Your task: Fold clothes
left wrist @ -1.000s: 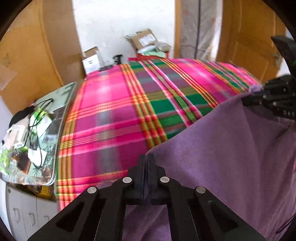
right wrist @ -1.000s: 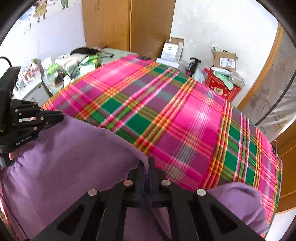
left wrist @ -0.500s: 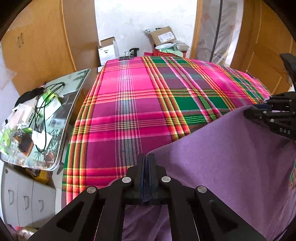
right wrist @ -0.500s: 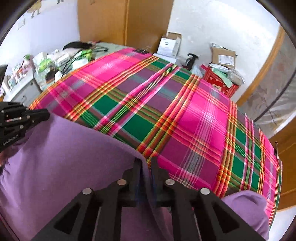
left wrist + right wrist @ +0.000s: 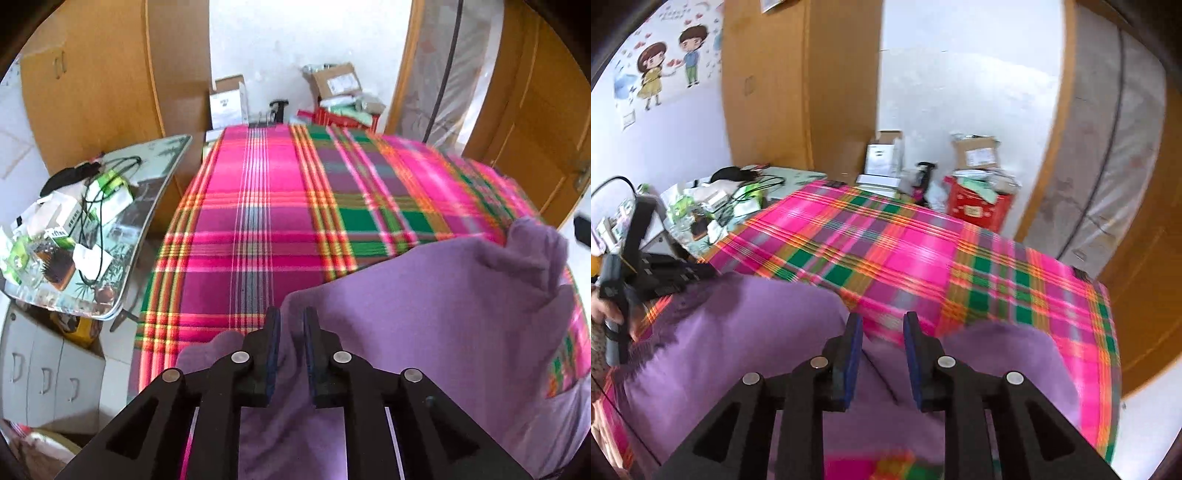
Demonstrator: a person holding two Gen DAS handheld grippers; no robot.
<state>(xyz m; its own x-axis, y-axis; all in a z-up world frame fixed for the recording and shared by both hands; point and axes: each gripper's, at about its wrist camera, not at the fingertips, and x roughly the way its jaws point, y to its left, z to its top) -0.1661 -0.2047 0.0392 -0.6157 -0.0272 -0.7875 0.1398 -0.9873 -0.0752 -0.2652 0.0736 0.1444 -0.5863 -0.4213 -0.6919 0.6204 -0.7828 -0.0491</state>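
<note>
A purple garment (image 5: 424, 314) lies spread over the near part of a bed with a pink and green plaid sheet (image 5: 277, 206). My left gripper (image 5: 291, 321) hovers at the garment's left corner. Its jaws are opening, and a fold of the purple cloth sits loosely in the gap without being pressed. In the right wrist view my right gripper (image 5: 882, 325) is above the garment (image 5: 738, 332), jaws opening, with nothing between the blue pads (image 5: 853, 354). The left gripper (image 5: 701, 273) shows there at the far left, held by a hand (image 5: 602, 310).
A cluttered glass-topped side table (image 5: 147, 177) stands left of the bed, with white drawers (image 5: 44, 376) below it. Cardboard boxes (image 5: 332, 81) and a red crate (image 5: 979, 210) sit at the far end. A wooden wardrobe (image 5: 103, 92) and a leaning mattress (image 5: 1108, 147) line the walls.
Both grippers were shut on the purple cloth's edge; now both pairs of jaws have parted. The right gripper has lifted and pulled back, and the cloth has dropped out of it.
</note>
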